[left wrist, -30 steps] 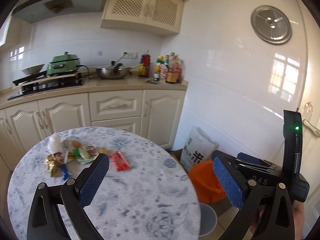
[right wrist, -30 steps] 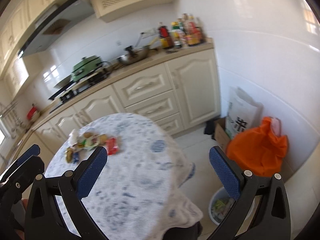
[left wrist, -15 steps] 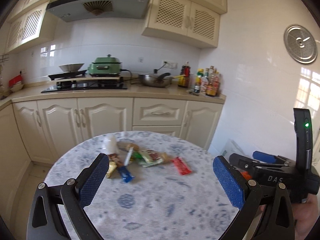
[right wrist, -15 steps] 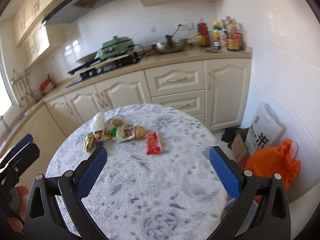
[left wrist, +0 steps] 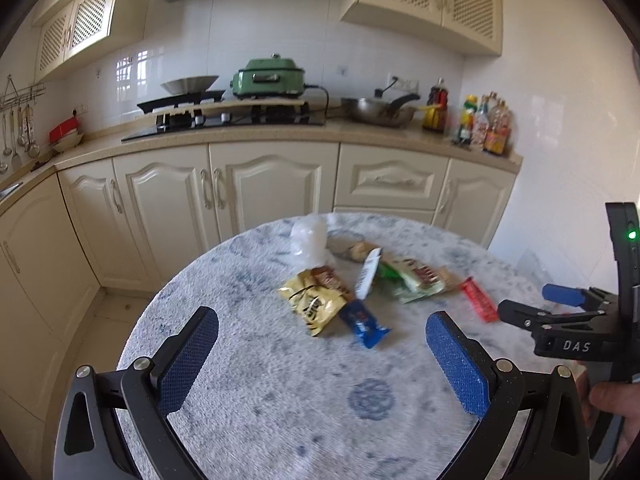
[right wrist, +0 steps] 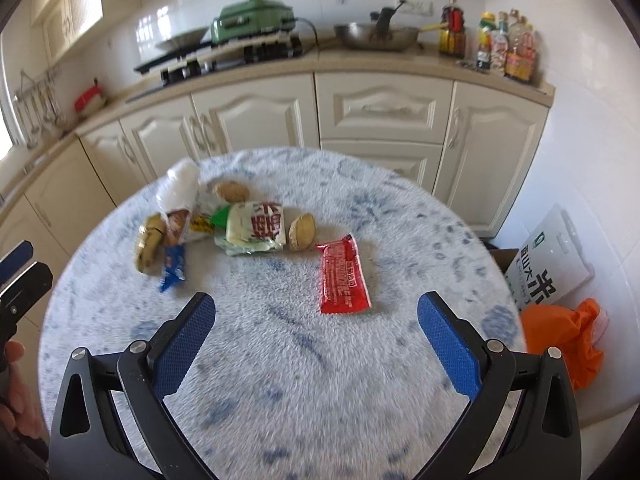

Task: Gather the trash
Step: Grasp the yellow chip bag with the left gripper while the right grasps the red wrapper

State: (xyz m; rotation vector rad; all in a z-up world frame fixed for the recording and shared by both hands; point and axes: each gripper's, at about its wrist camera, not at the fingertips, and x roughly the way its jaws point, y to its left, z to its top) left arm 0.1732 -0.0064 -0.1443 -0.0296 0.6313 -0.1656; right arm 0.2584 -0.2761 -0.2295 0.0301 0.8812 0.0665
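Observation:
Several wrappers lie on the round table. A red packet lies nearest my right gripper, which is open and empty just in front of it. Behind it lie a green-and-white packet, a blue wrapper, a gold wrapper and a white plastic bag. My left gripper is open and empty, hovering before the blue wrapper and gold wrapper. The red packet shows at its right.
Cream kitchen cabinets and a counter with a stove and bottles stand behind the table. An orange bag and a white sack sit on the floor at the right of the table. The right gripper's body shows in the left wrist view.
Both grippers have swung left and come down towards the table, so the wrappers now lie close before them. Both stay open and empty.

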